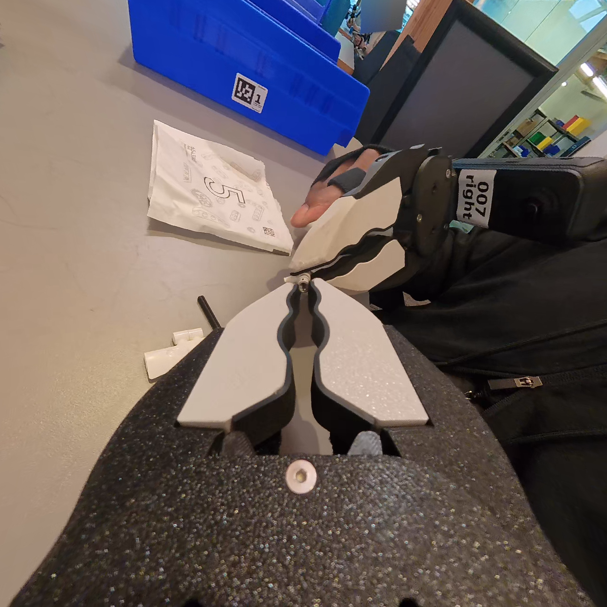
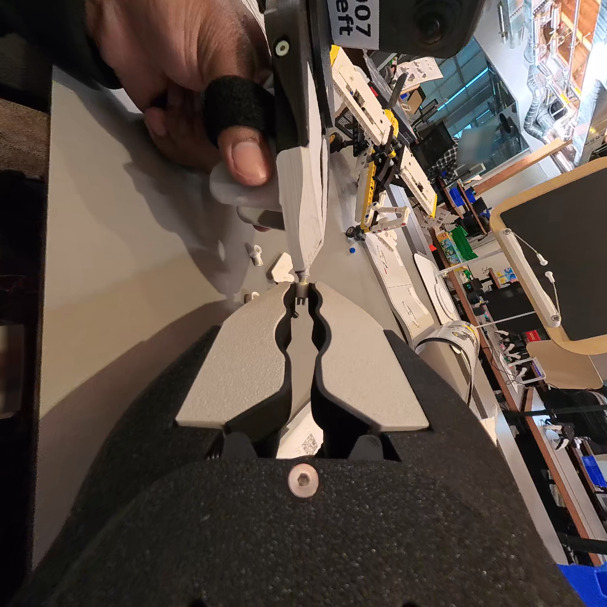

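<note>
My left gripper point(image 1: 303, 288) is shut on a small grey pin point(image 1: 303, 285) at its fingertips. My right gripper point(image 2: 302, 290) is shut on a small light grey connector piece point(image 2: 302, 291), whose pronged end points back between the fingers. The two grippers meet tip to tip above the grey table point(image 1: 82, 230). In the right wrist view the left gripper point(image 2: 303, 267) comes down from above and its pin point(image 2: 303, 278) touches the connector's front end. In the left wrist view the right gripper point(image 1: 303, 274) comes in from the right with the connector point(image 1: 290, 279) in its tips.
A blue bin point(image 1: 246, 59) and a torn white paper bag point(image 1: 210, 197) lie beyond the grippers. A black axle point(image 1: 208, 312) and white pieces point(image 1: 170, 356) lie at the left. A white-and-yellow brick model point(image 2: 377, 131), loose white pieces point(image 2: 281, 267) and a booklet point(image 2: 410, 295) lie on the table. My two grippers' fingertips are within a few centimetres of each other.
</note>
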Action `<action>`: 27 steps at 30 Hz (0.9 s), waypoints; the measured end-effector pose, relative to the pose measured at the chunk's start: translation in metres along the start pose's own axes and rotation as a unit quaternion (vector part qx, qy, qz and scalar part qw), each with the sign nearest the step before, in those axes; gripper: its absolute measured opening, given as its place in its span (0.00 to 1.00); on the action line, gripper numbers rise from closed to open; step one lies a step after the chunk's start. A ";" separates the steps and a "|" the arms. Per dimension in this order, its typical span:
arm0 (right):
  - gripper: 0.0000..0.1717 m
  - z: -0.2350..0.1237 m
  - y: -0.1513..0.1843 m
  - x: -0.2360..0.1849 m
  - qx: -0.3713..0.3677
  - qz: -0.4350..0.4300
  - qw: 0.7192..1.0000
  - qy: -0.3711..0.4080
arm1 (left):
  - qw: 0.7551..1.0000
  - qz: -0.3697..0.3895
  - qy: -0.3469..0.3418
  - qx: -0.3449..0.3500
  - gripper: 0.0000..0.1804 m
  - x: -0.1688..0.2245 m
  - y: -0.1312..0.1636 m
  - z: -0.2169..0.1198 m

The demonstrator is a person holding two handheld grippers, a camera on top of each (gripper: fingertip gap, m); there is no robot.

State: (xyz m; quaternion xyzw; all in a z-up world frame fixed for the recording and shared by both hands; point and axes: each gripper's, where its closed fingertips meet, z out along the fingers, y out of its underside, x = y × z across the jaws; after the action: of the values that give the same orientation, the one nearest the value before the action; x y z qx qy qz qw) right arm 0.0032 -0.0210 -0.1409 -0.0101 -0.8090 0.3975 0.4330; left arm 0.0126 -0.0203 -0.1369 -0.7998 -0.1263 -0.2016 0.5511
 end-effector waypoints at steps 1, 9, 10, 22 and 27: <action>0.05 -0.001 0.000 0.000 0.002 0.001 1.000 0.000 | 1.000 0.000 0.002 0.001 0.03 0.000 0.000 0.000; 0.04 -0.012 0.030 0.008 -0.035 0.020 0.999 0.001 | 0.996 -0.040 -0.024 0.076 0.03 -0.027 -0.013 -0.046; 0.04 -0.014 0.027 0.010 -0.027 0.026 0.999 0.000 | 0.997 -0.036 -0.033 0.067 0.03 -0.030 -0.010 -0.050; 0.04 0.004 0.058 0.000 -0.121 0.112 0.982 -0.088 | 0.982 0.001 -0.153 -0.107 0.04 -0.055 0.034 -0.039; 0.08 0.003 0.057 -0.001 -0.113 0.131 0.979 -0.106 | 0.978 0.011 -0.172 -0.116 0.07 -0.058 0.038 -0.046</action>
State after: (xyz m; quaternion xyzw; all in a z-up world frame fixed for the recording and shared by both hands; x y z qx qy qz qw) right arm -0.0165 0.0158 -0.1798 -0.1231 -0.8815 0.3556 0.2851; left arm -0.0314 -0.0754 -0.1809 -0.8825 -0.1857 -0.0683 0.4267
